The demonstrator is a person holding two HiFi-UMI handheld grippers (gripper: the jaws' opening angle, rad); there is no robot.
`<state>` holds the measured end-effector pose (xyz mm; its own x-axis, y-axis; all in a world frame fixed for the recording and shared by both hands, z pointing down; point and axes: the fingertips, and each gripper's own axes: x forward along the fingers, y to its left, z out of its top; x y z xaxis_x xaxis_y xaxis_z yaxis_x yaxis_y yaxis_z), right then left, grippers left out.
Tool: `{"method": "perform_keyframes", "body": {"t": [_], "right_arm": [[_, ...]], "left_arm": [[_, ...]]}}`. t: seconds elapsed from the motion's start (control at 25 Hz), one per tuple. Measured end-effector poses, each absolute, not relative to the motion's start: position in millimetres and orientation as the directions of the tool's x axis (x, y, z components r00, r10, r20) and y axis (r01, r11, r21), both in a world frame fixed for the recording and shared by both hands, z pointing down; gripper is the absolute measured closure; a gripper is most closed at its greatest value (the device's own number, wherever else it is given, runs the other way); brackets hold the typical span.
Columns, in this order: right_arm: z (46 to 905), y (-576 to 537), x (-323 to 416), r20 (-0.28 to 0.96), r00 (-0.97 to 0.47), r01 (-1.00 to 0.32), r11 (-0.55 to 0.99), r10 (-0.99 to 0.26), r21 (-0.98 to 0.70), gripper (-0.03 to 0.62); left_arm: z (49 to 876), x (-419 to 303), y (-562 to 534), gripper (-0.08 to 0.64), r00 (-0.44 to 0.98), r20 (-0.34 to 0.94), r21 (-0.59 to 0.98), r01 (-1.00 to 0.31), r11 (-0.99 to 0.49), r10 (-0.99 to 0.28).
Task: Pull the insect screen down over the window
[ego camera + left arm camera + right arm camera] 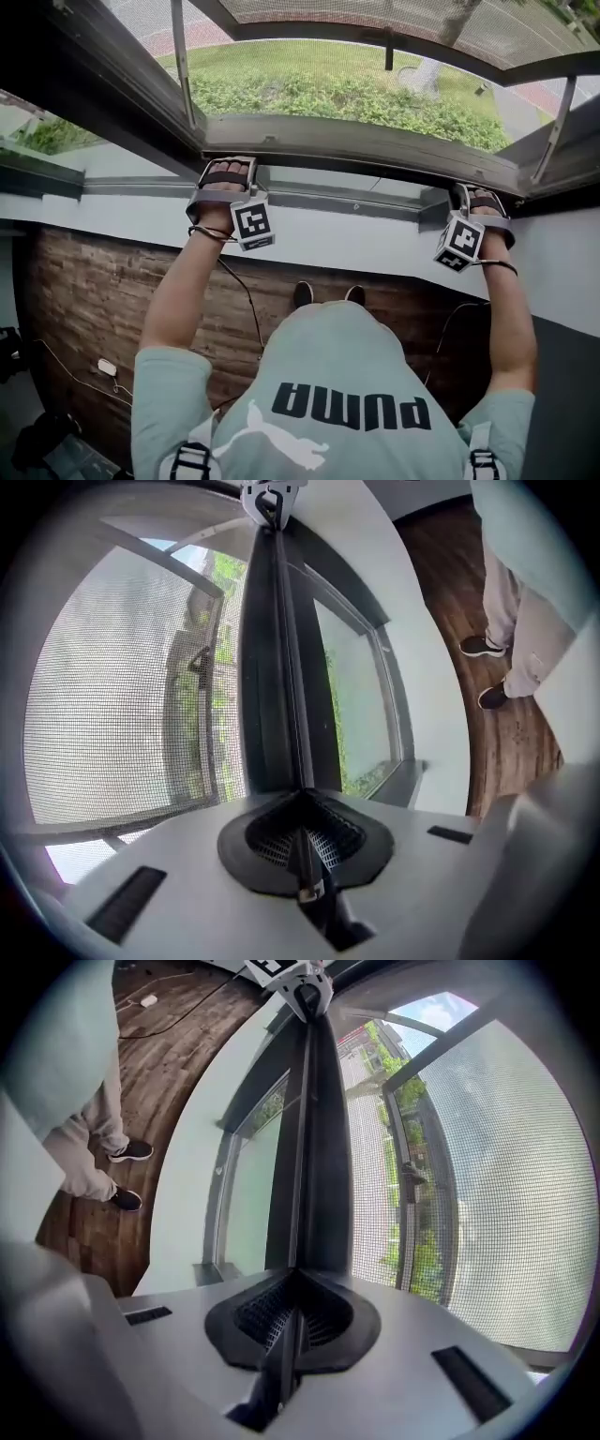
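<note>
Fingers (272, 841) of left gripper (228, 169) and right gripper (475, 197) tight on screen bar (356, 142), bar's long axis horizontal.

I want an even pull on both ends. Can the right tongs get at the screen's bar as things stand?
Probably yes: the right tongs are shut on the bar near its right end, with nothing in between. The left tongs grip it near the other end.

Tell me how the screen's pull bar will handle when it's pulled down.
The pull bar looks a straight metal rail, so probably stiff. The left gripper and right gripper clamp only its thin lip, which may slip. The mesh is fine, likely adding little weight.
</note>
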<state>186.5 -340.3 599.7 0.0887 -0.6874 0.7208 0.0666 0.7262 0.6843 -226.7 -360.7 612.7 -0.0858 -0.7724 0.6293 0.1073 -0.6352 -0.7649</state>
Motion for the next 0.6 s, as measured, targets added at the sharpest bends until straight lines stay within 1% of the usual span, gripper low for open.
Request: {"method": "perform_keyframes", "body": {"t": [0.24,0.4,0.52,0.6], "right_arm": [[603.5,-343.8,189.6,0.672,0.097,0.071,0.678,-0.734,0.731,0.575],[605.4,-346.7,184.3,0.583,0.095,0.045,0.588,-0.807,0.807,0.575],[609.7,-350.4,173.7,0.529,0.091,0.000,0.532,-0.843,0.847,0.575],[607.7,-347.6,177.6,0.519,0.106,-0.009,0.521,-0.848,0.854,0.578]], "left_arm": [[619.3,-224.7,-362.6,0.535,-0.059,0.587,-0.807,0.044,-0.590,-0.807],[628.3,-229.4,-360.7,0.537,-0.060,0.577,-0.815,0.018,-0.579,-0.815],[628.4,-242.3,-357.4,0.537,-0.108,0.548,-0.832,0.040,-0.554,-0.830],[623.7,-238.7,-360.4,0.537,-0.097,0.517,-0.849,0.066,-0.524,-0.850]]}}
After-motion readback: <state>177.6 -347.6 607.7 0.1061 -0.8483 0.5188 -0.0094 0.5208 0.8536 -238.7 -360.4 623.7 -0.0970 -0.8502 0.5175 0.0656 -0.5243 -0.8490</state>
